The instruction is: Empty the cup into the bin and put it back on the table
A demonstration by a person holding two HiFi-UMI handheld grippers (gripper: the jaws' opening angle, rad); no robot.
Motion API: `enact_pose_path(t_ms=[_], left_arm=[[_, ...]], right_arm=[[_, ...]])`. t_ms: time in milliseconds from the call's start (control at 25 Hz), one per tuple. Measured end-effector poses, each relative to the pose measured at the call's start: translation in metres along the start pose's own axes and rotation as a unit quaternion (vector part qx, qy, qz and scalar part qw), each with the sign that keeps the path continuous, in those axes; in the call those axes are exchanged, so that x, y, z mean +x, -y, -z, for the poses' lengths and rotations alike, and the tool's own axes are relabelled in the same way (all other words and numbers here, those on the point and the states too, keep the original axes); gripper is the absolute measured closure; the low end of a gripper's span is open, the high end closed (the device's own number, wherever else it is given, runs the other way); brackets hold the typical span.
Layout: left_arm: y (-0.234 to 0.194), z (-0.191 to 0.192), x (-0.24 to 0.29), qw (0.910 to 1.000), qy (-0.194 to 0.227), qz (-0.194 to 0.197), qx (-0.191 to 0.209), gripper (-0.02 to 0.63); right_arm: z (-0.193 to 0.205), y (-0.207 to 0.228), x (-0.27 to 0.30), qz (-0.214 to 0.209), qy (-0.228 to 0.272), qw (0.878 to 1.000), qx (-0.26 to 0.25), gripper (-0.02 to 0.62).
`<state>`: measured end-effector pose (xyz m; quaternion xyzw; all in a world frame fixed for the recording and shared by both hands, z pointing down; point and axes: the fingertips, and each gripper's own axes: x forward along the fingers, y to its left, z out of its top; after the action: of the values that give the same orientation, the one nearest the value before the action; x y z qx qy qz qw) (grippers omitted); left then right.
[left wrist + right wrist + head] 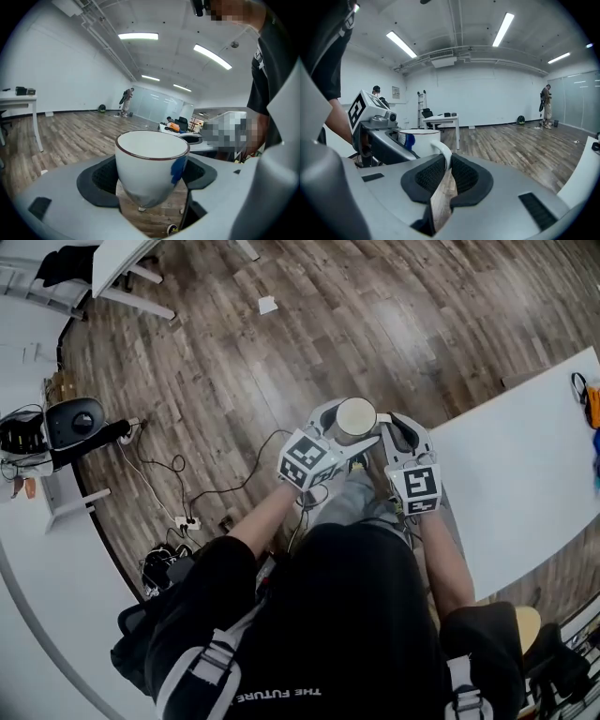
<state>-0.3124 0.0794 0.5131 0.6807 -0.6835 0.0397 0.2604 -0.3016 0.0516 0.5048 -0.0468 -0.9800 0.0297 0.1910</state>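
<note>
— Tongs check: what have the left tongs (151, 180) got?
— They're clamped on the body of the white cup (355, 420), which sits upright between the pads.
— And the right tongs (446, 173)?
— Pinched tight on the cup's handle (443, 152).
— Where is the cup?
— Up in the air over the wooden floor (281, 352), just beside the edge of the white desk (525, 465).

Lower centre: a black short-sleeved shirt (356, 606) with white lettering and grey shoulder straps (214, 664). Above it, the grey left gripper (351, 427) and right gripper (384, 433) each carry white marker cubes (307, 460) with black squares.
</note>
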Motion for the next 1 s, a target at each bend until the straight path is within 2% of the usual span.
enact_pose_path(t_ms=[160,280,400,640,800,1000], left_arm=[[-0.026,0.039,0.007,0.9981,-0.039,0.004,-0.046,0.213],[-0.043,0.077,0.017,0.9922,-0.079,0.013,-0.095,0.215],[-0.054,0.118,0.028,0.9818,-0.116,0.02,-0.149,0.213],[-0.057,0.194,0.037,0.9529,-0.181,0.038,-0.24,0.213],[-0.052,0.213,0.038,0.9435,-0.194,0.045,-0.265,0.215],[-0.057,0.209,0.049,0.9428,-0.199,0.045,-0.263,0.214]], right_arm=[[0.038,-0.006,0.03,-0.008,-0.048,0.998,0.035,0.541],[0.076,-0.008,0.051,-0.018,-0.097,0.993,0.069,0.541],[0.118,-0.013,0.067,-0.032,-0.146,0.984,0.098,0.541],[0.193,-0.03,0.079,-0.052,-0.233,0.961,0.143,0.541],[0.211,-0.036,0.076,-0.056,-0.251,0.954,0.155,0.541],[0.212,-0.024,0.08,-0.051,-0.251,0.953,0.164,0.541]])
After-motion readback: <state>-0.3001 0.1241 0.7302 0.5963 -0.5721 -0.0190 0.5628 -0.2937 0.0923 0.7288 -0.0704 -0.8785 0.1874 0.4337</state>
